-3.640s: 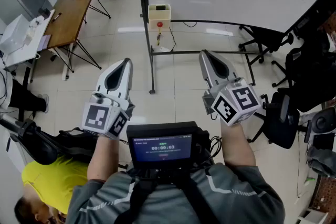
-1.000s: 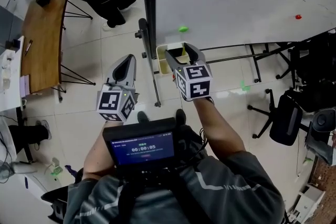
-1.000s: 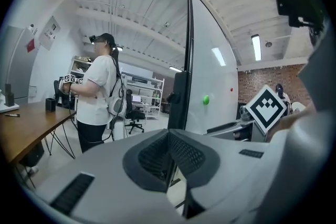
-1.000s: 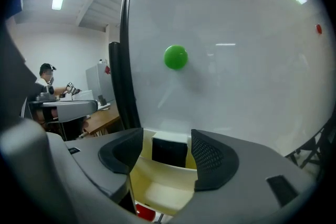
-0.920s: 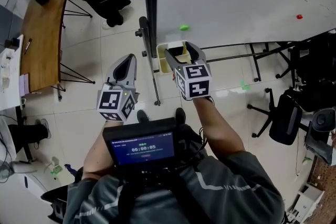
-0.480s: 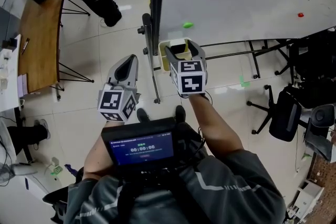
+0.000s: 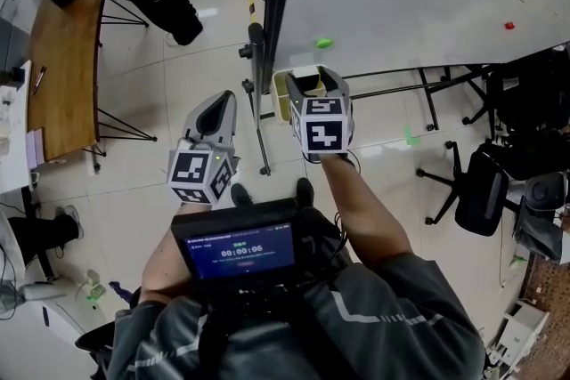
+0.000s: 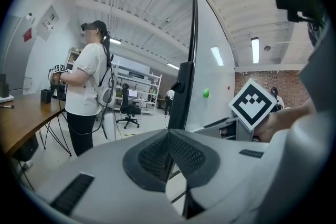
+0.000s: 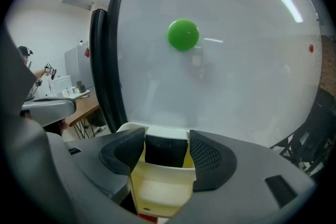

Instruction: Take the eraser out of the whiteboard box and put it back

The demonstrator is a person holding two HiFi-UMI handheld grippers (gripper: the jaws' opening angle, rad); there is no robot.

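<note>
While my left gripper (image 7: 220, 99) hangs with its jaws pressed together on nothing, my right gripper (image 7: 309, 77) straddles the eraser (image 9: 165, 150).
Its jaws stand moderately apart, one pad (image 9: 125, 153) on each side of the black eraser, which sits in the cream whiteboard box (image 9: 157, 189) against the whiteboard (image 9: 236, 76), under the green magnet (image 9: 183, 34); whether the pads touch it I cannot tell.
</note>
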